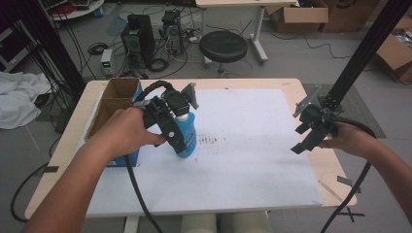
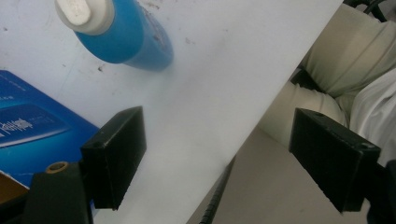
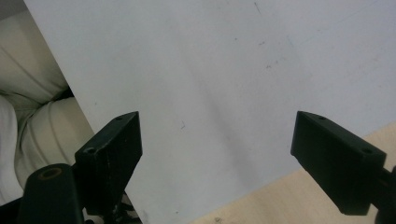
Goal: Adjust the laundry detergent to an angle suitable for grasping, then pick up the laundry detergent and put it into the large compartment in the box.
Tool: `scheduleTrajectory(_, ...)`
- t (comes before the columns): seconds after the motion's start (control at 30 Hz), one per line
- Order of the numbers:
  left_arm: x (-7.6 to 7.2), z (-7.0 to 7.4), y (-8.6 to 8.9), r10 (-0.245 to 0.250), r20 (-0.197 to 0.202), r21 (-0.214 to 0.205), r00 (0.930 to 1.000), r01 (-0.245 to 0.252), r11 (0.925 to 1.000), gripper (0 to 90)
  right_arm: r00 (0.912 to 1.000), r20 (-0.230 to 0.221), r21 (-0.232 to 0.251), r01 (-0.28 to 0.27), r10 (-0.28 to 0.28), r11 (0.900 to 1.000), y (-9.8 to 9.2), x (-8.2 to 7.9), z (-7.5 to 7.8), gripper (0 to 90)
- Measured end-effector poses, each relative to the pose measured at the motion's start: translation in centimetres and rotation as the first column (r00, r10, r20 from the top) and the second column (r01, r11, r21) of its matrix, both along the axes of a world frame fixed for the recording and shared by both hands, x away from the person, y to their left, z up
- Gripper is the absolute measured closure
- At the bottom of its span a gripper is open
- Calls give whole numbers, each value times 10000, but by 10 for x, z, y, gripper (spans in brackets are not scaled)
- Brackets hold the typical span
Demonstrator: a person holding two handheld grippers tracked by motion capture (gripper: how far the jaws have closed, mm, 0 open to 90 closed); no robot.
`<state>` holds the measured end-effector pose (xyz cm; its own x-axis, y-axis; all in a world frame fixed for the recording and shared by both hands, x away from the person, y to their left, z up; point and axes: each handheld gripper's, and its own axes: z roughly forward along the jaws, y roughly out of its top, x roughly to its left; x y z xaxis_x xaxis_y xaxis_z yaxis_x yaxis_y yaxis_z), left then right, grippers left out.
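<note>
Left gripper view: bottle (image 2: 122, 35) white cap | high view: cap hidden

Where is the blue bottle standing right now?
In the high view, the blue bottle stands upright on the white mat, left of centre, just right of the blue box and beside the left gripper, whose jaws are open.

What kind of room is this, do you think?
Probably a lab or workshop: computer towers and loose cables on the floor, cardboard boxes behind, and a stool by the table.
</note>
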<state>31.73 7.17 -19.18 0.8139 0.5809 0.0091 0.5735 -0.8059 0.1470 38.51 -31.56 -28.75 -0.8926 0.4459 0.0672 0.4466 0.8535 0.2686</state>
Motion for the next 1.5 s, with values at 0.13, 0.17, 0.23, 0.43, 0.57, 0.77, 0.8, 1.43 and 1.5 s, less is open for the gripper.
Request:
scheduleTrajectory(0.13,3,2,0,492,27,3,9988,-492,9988,193,10000,27,32,54,-54,10000,-2,-1,0,162)
scheduleTrajectory(0.17,3,3,1,681,39,0,9977,-681,9977,193,10000,27,18,73,-73,10000,-2,-1,1,162)
scheduleTrajectory(0.23,6,4,2,1030,-86,-40,9946,-1030,9947,192,10000,51,7,31,-31,10000,-2,-1,1,163)
scheduleTrajectory(0.43,16,3,2,2082,-152,-90,9780,-2084,9780,192,10000,61,24,-28,28,10000,3,2,1,162)
scheduleTrajectory(0.57,21,2,3,2604,-103,-308,9654,-2606,9649,195,9999,21,-6,-102,102,9999,6,3,1,162)
scheduleTrajectory(0.77,34,0,8,3487,-166,-476,9371,-3491,9359,193,9998,-16,-6,-188,188,9998,9,6,0,162)
scheduleTrajectory(0.8,36,-1,9,3620,-192,-495,9320,-3626,9307,193,9998,-16,-6,-188,188,9998,9,6,0,162)
scheduleTrajectory(1.43,67,-10,5,5055,-260,-828,8624,-5058,8587,192,9998,-101,-16,-186,186,9998,10,13,-3,162)
scheduleTrajectory(1.5,70,-11,3,5087,-257,-881,8605,-5089,8563,191,9998,-116,-25,-183,183,9998,10,12,-3,162)
